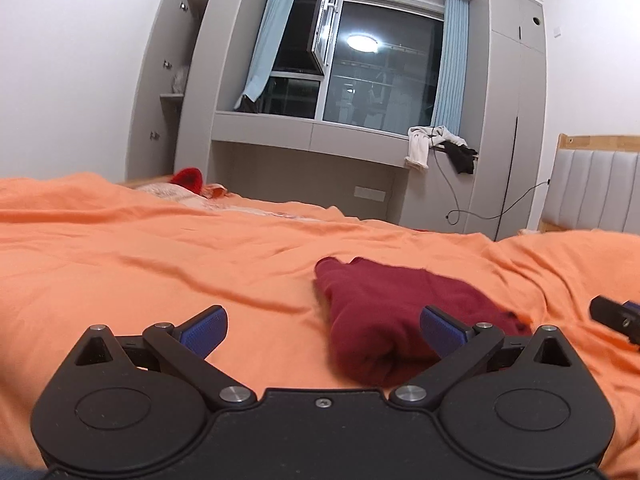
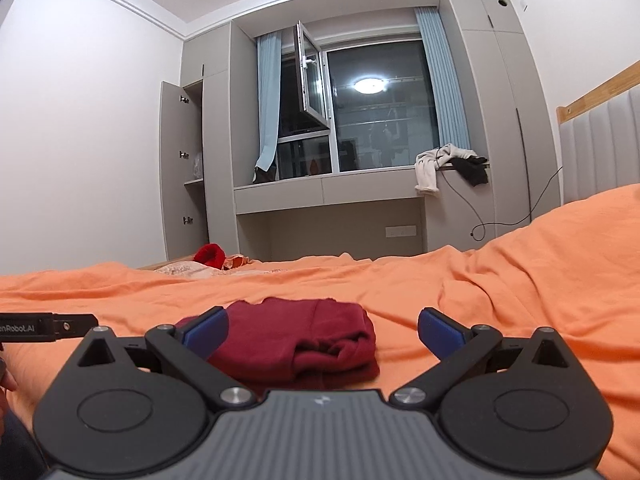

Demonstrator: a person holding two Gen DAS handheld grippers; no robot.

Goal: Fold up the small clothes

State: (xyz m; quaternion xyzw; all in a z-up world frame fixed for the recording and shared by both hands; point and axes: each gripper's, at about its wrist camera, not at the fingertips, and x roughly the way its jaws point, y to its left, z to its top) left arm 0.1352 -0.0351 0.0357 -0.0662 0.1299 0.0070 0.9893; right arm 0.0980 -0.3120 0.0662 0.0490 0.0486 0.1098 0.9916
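A: From the left wrist, what shows?

B: The left gripper point(image 1: 324, 330) stands with its blue pads spread as wide as they go, nothing between them. The dark red knit garment point(image 1: 400, 312) lies on the orange cotton bedsheet point(image 1: 140, 264), just ahead and slightly right, already folded into a compact bundle. The right gripper's tip point(image 1: 614, 318) sits at the far right edge, apart from the cloth.

A: And the right wrist?

B: The right gripper point(image 2: 322, 330) is equally wide, empty. The garment sits just ahead, left of centre, layers stacked neatly; I judge this fold finished. A bright red fluffy item point(image 2: 209, 255) lies at the far bed edge, maybe next.

A: Room?

B: Open sheet all round; the padded grey headboard point(image 2: 600, 152) bounds the right.
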